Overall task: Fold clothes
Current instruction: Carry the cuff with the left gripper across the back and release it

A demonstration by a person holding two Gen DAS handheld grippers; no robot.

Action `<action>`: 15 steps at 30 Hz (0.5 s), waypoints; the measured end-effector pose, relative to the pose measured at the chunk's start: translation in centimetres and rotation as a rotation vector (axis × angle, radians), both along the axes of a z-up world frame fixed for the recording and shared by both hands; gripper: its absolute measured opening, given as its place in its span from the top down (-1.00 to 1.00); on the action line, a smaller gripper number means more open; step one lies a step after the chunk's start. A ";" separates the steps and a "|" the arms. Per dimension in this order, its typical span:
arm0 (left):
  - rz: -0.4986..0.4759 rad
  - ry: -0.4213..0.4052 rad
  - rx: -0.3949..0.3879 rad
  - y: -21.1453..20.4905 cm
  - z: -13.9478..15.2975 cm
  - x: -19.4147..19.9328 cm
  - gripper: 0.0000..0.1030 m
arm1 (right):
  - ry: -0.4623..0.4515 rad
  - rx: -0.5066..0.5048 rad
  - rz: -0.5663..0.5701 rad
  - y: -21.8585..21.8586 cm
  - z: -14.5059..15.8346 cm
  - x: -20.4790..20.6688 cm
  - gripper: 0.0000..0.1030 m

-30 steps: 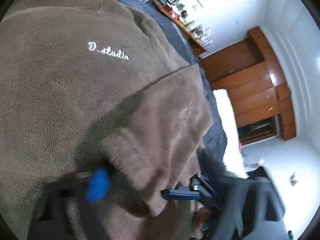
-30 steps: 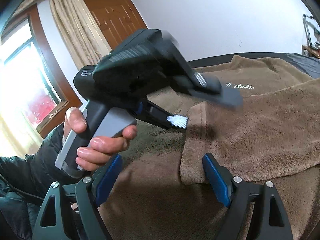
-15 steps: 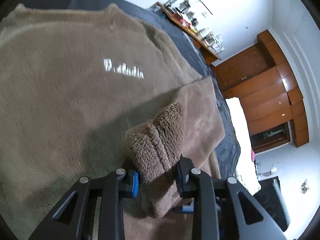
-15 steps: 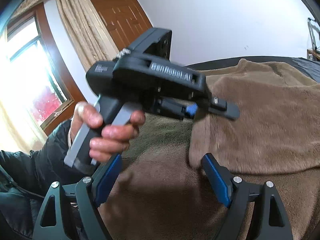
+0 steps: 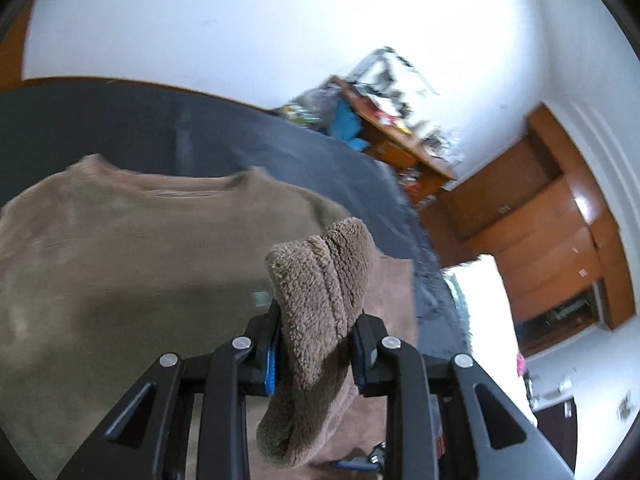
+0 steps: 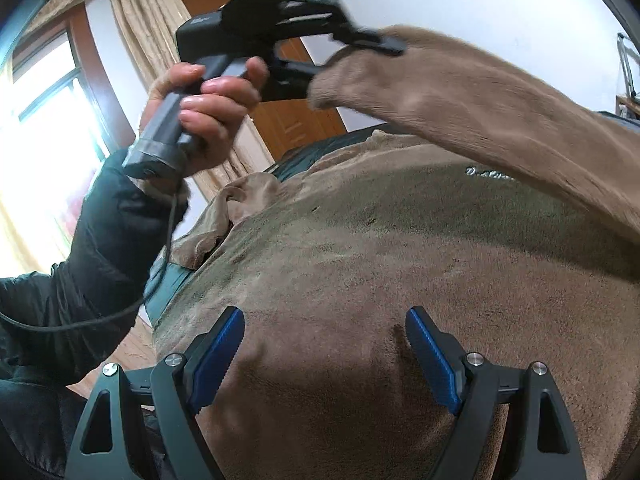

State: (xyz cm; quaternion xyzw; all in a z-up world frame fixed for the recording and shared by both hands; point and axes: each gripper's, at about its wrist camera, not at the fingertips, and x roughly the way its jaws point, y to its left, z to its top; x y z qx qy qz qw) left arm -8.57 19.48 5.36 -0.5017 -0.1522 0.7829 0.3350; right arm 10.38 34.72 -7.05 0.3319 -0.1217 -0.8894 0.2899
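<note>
The sweater point(image 6: 400, 264) under my grippers is thick brown fleece, matt and nubbly, its cuff point(image 5: 320, 292) coarse and ribbed. My left gripper point(image 5: 316, 352) is matt black plastic with bright metal rivets; my right gripper point(image 6: 324, 356) carries ridged blue rubbery pads. The wardrobe point(image 5: 552, 216) is glossy varnished wood.

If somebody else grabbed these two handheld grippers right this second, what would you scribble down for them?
Left gripper: shut on the sleeve cuff, lifted above the brown fleece sweater.
Right gripper: open, holding nothing, low over the sweater's lower part.
Sweater lies front up, logo showing, spread on the dark bedcover.
Done: one sleeve picked up. The other sleeve lies bunched at the far edge.
Left: probably lay this sleeve across the chest, fold the other, then fold the body.
</note>
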 end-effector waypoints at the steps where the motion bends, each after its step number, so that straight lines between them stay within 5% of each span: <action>1: 0.026 -0.001 -0.024 -1.0 -0.1 -0.1 0.40 | -0.003 -0.001 0.000 -0.1 0.0 0.0 -0.65; 8: 0.174 -0.033 -0.142 -6.9 -2.8 0.3 0.40 | -0.016 -0.005 -0.002 0.1 -0.1 0.4 -0.65; 15: 0.215 -0.123 -0.210 -7.4 -7.6 0.9 0.35 | -0.037 -0.004 -0.021 0.1 -0.4 0.2 -0.65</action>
